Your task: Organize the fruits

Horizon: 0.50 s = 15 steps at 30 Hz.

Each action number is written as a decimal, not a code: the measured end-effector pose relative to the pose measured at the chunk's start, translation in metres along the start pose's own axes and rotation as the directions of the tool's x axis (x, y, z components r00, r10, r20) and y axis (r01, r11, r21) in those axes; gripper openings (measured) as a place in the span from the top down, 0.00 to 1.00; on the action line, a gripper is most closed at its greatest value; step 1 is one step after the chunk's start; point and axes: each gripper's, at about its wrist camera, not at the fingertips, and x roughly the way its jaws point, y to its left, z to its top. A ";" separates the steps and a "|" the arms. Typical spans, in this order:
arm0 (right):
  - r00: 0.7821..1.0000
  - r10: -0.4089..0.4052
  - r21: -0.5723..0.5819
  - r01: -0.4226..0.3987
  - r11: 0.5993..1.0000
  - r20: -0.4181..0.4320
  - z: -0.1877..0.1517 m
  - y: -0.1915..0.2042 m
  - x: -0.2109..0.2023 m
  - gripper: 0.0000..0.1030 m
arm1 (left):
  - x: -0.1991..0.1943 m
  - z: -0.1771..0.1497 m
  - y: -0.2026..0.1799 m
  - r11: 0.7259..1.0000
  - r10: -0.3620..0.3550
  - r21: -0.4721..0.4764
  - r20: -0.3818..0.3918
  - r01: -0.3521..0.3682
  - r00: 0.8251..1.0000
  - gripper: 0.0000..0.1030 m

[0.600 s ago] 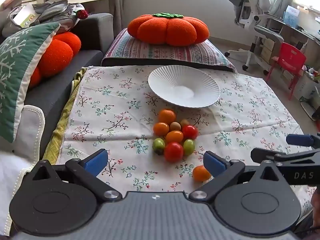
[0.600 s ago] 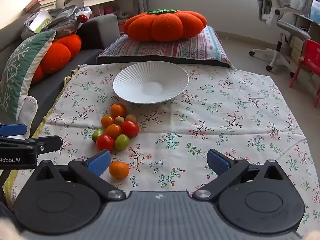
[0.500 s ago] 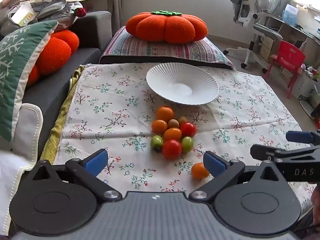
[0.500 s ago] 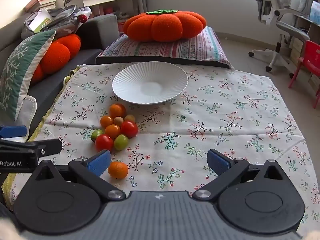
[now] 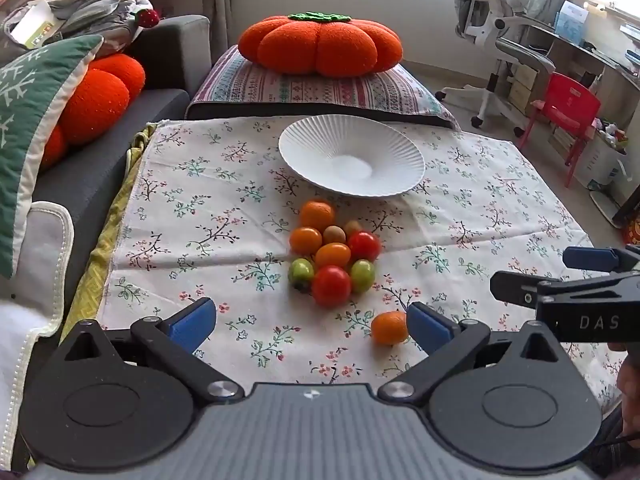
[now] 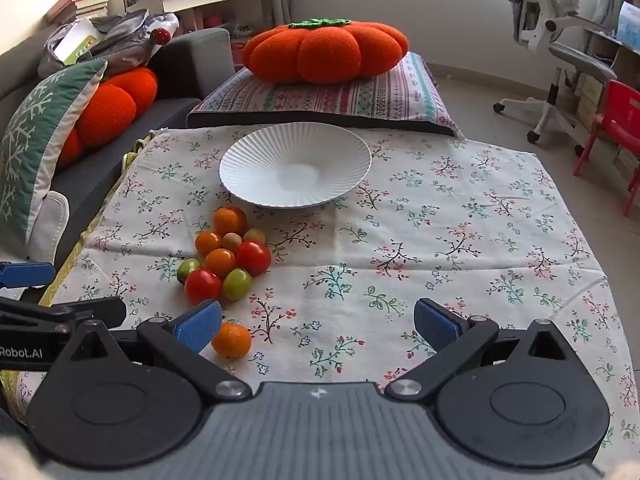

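Fruits (image 5: 334,254): nine clustered on the floral cloth (image 5: 480,208) before one empty white plate (image 5: 352,160); a tenth, orange (image 5: 389,327), lies apart, nearer. Left gripper (image 5: 312,322) and right gripper (image 6: 318,326) both spread wide, holding nothing.

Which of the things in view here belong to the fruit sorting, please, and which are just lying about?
For the job: fruit cluster, stray orange fruit, white plate, left gripper, right gripper.

Lying about: pumpkin cushion, green pillow, office chair, red chair.
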 end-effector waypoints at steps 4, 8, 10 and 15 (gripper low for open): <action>1.000 -0.002 0.002 0.002 1.000 0.002 -0.001 0.000 0.000 0.00 | 0.000 0.001 0.001 1.000 -0.002 -0.001 -0.005 0.002 1.000 0.13; 1.000 -0.001 -0.002 0.001 1.000 -0.001 -0.001 0.001 0.001 0.00 | 0.000 0.002 0.001 1.000 0.000 -0.004 -0.007 0.000 1.000 0.13; 1.000 -0.002 -0.004 0.002 1.000 -0.001 -0.001 0.001 0.001 0.00 | 0.001 0.002 0.002 1.000 -0.001 -0.004 -0.011 0.001 1.000 0.13; 1.000 -0.001 -0.006 0.001 1.000 0.000 -0.001 0.001 0.001 0.00 | 0.002 0.002 0.002 1.000 -0.008 -0.002 -0.016 0.008 1.000 0.13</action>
